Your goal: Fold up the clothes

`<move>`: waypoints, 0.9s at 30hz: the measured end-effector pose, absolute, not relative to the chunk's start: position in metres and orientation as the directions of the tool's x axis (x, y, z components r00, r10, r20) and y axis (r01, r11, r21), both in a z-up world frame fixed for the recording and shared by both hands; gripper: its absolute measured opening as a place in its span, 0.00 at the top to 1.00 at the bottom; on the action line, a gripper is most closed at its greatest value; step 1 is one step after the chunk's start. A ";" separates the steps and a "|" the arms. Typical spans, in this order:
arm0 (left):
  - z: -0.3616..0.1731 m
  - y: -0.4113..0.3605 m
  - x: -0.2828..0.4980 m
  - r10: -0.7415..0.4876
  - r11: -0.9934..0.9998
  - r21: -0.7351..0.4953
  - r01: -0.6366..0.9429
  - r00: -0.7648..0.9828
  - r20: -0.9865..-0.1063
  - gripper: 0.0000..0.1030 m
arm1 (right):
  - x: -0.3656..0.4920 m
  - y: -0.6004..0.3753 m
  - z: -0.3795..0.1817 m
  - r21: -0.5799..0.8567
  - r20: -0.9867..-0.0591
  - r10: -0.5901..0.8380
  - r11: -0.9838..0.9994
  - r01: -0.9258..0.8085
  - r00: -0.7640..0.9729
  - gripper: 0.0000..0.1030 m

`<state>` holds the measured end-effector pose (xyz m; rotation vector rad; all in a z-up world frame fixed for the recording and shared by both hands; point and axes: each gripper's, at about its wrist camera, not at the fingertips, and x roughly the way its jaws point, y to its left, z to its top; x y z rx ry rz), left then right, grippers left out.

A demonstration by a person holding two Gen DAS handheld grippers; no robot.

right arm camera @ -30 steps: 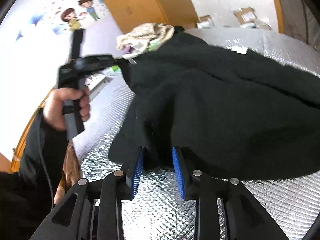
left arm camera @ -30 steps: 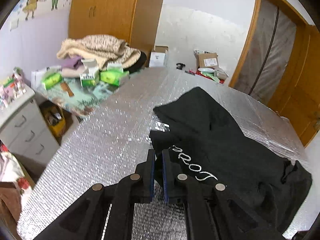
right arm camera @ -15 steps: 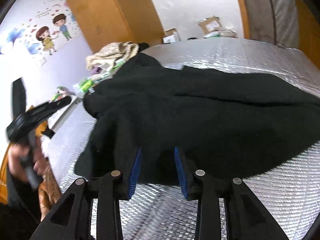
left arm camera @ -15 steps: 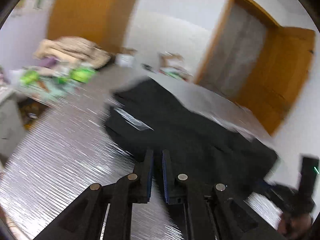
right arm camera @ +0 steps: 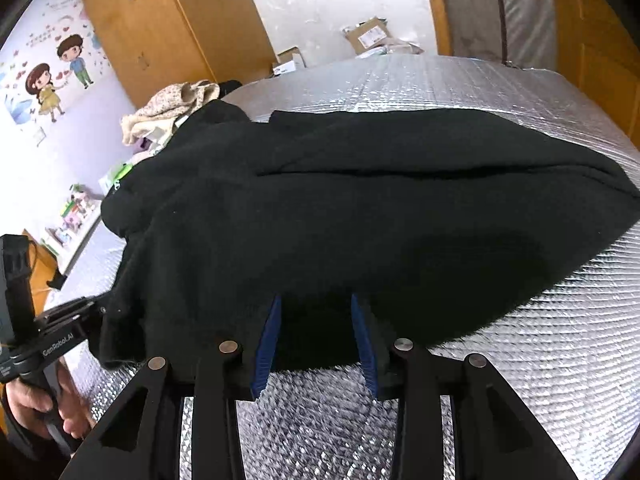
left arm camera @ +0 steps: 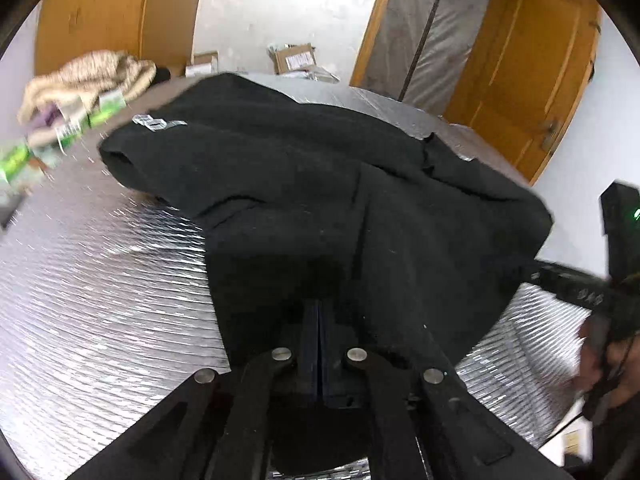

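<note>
A black garment (left arm camera: 320,184) with silver print lies bunched on the silver quilted table (left arm camera: 100,280). My left gripper (left arm camera: 319,312) is shut on the garment's near edge, cloth draped over its tips. In the right wrist view the garment (right arm camera: 360,200) spreads wide across the table (right arm camera: 520,360). My right gripper (right arm camera: 316,312) has its blue pads (right arm camera: 269,336) apart, with a thick fold of the garment's hem between them; I cannot tell if it grips. The left gripper also shows in the right wrist view (right arm camera: 80,312) at the garment's left corner.
A pile of beige blankets (left arm camera: 88,76) and green boxes (left arm camera: 104,108) sit on a side table at the far left. Cardboard boxes (left arm camera: 296,56) lie on the floor behind. A wooden wardrobe (right arm camera: 172,24) and an orange door (left arm camera: 528,64) stand at the back.
My left gripper has swung right and pulled the garment's edge toward me, so the cloth now drapes over its tips. The garment has spread wider in the right wrist view.
</note>
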<state>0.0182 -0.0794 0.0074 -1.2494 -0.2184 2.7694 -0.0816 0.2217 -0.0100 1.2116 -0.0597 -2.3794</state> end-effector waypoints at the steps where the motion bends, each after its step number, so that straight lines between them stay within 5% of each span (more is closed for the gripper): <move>1: 0.008 -0.081 0.020 0.125 -0.989 -0.148 -0.022 -0.663 -0.738 0.98 | -0.079 0.222 -0.009 0.237 -0.758 -0.419 -0.891 0.388 -0.500 0.63; 9: 0.008 -0.146 0.030 -0.014 -0.989 -0.089 0.120 -0.668 -0.744 0.98 | -0.059 0.224 -0.004 0.278 -0.753 -0.503 -0.827 0.488 -0.423 0.63; 16: 0.021 -0.188 0.038 -0.084 -0.953 -0.144 0.268 -0.686 -0.722 0.99 | -0.071 0.231 0.021 0.192 -0.686 -0.486 -0.838 0.511 -0.540 0.61; 27: 0.031 -0.136 0.029 0.104 -0.969 -0.237 0.075 -0.743 -0.661 0.98 | -0.089 0.186 0.025 0.033 -0.675 -0.483 -0.774 0.632 -0.557 0.59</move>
